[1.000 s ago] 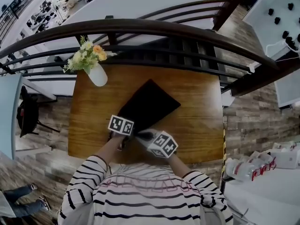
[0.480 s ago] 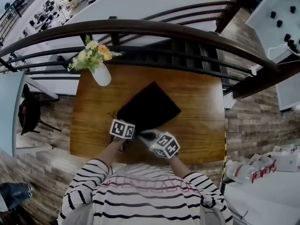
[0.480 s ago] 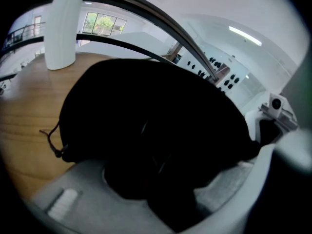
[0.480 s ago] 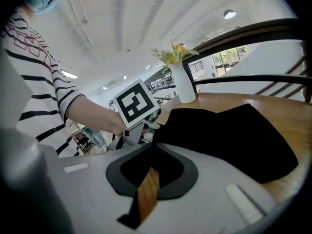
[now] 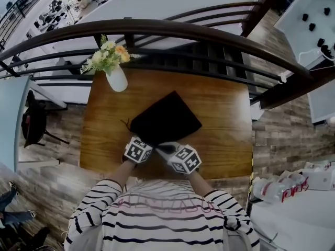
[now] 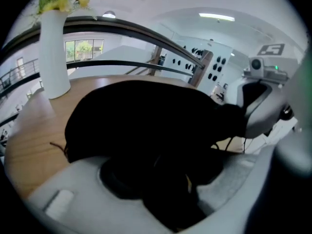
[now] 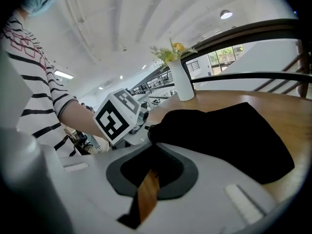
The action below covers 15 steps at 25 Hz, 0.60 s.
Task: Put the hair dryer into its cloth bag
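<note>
Lower centre, the right gripper [image 7: 152, 145] has its jaws closed on the edge of the black bag [image 7: 229, 135], which spreads right over the table [image 7: 292, 113]. The left gripper [image 7: 144, 126] is centre left, with a vase [image 7: 181, 82] above.

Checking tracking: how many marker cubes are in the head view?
2. The left cube is at the near edge of the bag; the right cube is close beside it, to its right. None seems hidden.

A brown wooden tabletop [image 5: 220, 103] stands by a dark, curved railing [image 5: 209, 35]. A white vase [image 5: 118, 80] with yellow flowers [image 5: 107, 56] sits on its far left corner. The floor [image 5: 277, 140] is made of wood planks. A dark chair [image 5: 32, 127] stands to the left. A long light [image 6: 217, 17] shines on the white ceiling.
</note>
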Each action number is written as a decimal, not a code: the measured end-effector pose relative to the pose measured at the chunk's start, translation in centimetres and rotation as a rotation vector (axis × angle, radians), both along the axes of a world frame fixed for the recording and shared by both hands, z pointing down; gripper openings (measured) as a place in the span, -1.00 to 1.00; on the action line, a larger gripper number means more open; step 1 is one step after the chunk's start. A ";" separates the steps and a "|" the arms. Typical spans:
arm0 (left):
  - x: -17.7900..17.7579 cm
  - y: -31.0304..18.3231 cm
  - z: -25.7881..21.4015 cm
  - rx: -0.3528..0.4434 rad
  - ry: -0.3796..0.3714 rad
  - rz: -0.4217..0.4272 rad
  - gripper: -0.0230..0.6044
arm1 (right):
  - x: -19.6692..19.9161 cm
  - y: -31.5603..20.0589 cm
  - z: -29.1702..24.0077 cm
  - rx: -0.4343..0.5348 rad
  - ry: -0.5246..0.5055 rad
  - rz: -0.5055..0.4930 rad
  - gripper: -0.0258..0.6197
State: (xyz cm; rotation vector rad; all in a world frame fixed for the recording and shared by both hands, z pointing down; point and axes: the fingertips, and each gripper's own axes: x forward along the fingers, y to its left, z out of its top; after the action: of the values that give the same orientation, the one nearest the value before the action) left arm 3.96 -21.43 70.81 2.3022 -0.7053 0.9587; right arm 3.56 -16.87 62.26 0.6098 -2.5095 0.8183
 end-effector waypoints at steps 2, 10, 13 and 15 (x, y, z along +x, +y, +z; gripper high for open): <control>-0.2 0.5 -0.2 0.014 -0.001 -0.001 -0.13 | -0.2 0.3 0.0 -0.002 -0.001 -0.001 -0.88; -2.5 1.9 -1.3 0.043 0.063 -0.069 0.29 | -1.0 1.2 0.2 -0.003 0.004 -0.001 -0.88; -3.9 2.7 -1.6 0.046 0.074 -0.106 0.29 | -1.4 1.8 0.2 0.004 0.018 -0.012 -0.88; -4.6 3.0 -1.9 0.055 0.089 -0.129 0.32 | -1.7 2.3 0.3 0.008 0.026 -0.017 -0.88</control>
State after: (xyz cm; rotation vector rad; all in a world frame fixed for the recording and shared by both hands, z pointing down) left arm -0.67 -18.44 68.95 2.2996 -0.8402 0.7828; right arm 1.86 -14.62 62.55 0.5967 -2.4919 0.7896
